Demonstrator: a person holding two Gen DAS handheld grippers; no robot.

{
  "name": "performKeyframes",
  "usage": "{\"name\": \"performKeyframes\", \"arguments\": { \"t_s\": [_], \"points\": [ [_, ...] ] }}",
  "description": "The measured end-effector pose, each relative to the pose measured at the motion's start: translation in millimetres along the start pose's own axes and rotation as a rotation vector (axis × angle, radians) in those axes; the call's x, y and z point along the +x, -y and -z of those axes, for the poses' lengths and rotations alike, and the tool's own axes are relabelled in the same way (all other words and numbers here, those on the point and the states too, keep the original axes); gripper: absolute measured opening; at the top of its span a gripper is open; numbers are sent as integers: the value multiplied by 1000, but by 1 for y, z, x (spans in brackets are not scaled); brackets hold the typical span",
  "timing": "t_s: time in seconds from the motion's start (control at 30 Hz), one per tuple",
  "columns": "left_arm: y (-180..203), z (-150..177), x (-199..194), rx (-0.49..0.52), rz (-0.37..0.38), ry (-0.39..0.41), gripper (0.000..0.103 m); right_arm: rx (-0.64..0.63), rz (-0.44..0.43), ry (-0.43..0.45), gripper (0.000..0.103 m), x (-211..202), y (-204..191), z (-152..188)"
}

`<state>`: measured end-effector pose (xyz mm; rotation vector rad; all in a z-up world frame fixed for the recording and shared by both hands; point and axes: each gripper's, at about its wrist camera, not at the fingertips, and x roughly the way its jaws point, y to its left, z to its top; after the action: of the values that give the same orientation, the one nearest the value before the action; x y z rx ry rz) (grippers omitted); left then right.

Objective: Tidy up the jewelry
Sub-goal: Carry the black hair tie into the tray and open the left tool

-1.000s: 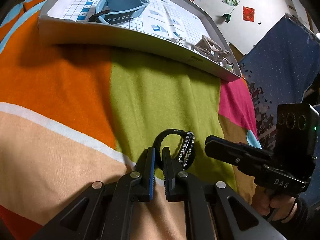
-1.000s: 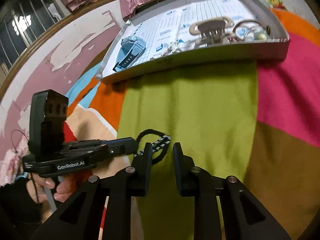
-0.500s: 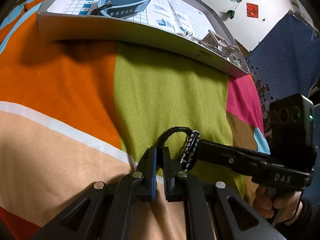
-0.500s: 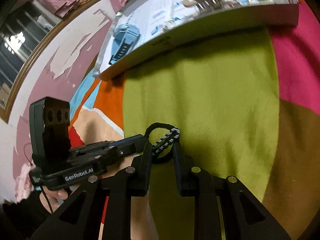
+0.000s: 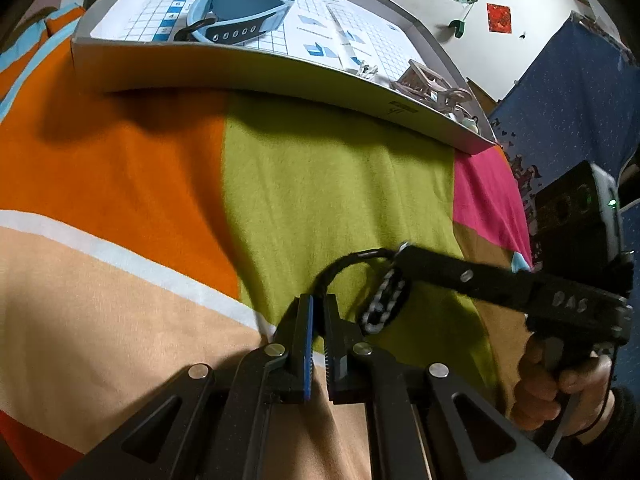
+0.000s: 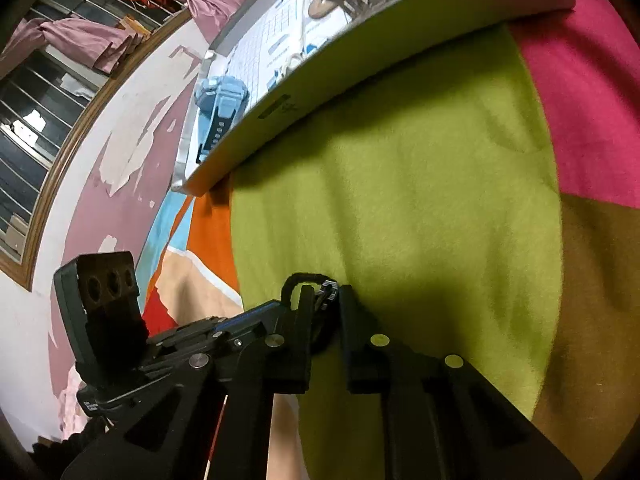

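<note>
A black cord bracelet [image 5: 384,300] with a black-and-white checkered stretch lies on the green patch of a colourful blanket. My left gripper [image 5: 318,304] is shut on its black cord at the loop's near left side. My right gripper [image 6: 326,300] has come in from the right. Its jaws are closing on the checkered stretch, which sits between the pads and touches both. In the right wrist view the bracelet [image 6: 304,278] shows as a small loop just beyond the fingertips, and the left gripper [image 6: 282,306] reaches in from the left.
A shallow grey tray [image 5: 240,72] lined with gridded paper lies at the blanket's far edge. It holds a blue watch [image 5: 240,4] and a beige hair claw [image 5: 420,80]. A hand [image 5: 560,392] grips the right tool's handle. A peeling pink wall [image 6: 100,184] rises on the left.
The right gripper has moved in and down onto the bracelet, rolled, and narrowed its jaws around the checkered stretch. The left gripper has kept still with its hold on the cord.
</note>
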<state>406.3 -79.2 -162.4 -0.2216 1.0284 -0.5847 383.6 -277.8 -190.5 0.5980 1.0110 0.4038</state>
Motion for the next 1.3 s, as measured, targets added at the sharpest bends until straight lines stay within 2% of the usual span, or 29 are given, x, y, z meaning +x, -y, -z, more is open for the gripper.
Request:
{"name": "performKeyframes", "arguments": {
  "t_s": [0.17, 0.33, 0.57, 0.73, 0.9, 1.07, 1.2, 1.3],
  "points": [
    [2, -1, -3, 3, -28, -1, 5, -5, -20, 64, 4, -19, -2, -8],
    [5, -1, -8, 14, -56, 11, 5, 7, -7, 133, 3, -42, 5, -19],
    [20, -5, -31, 48, -87, 85, 4, 31, 10, 193, 3, -62, 19, -27],
    [34, -18, -56, 45, -106, 159, 4, 5, -26, 258, 3, -84, 14, -36],
    [50, -52, -75, 31, -133, 263, 4, -63, -63, 373, 3, -114, 0, -48],
    [64, -104, -75, 7, -169, 373, 4, -218, 28, 527, 3, -143, -20, -77],
    [66, -136, -53, 0, -187, 360, 4, -242, 85, 597, 3, -153, -15, -111],
    [70, -146, -31, 15, -212, 321, 5, -233, 148, 589, 3, -154, -9, -131]
  ]
}}
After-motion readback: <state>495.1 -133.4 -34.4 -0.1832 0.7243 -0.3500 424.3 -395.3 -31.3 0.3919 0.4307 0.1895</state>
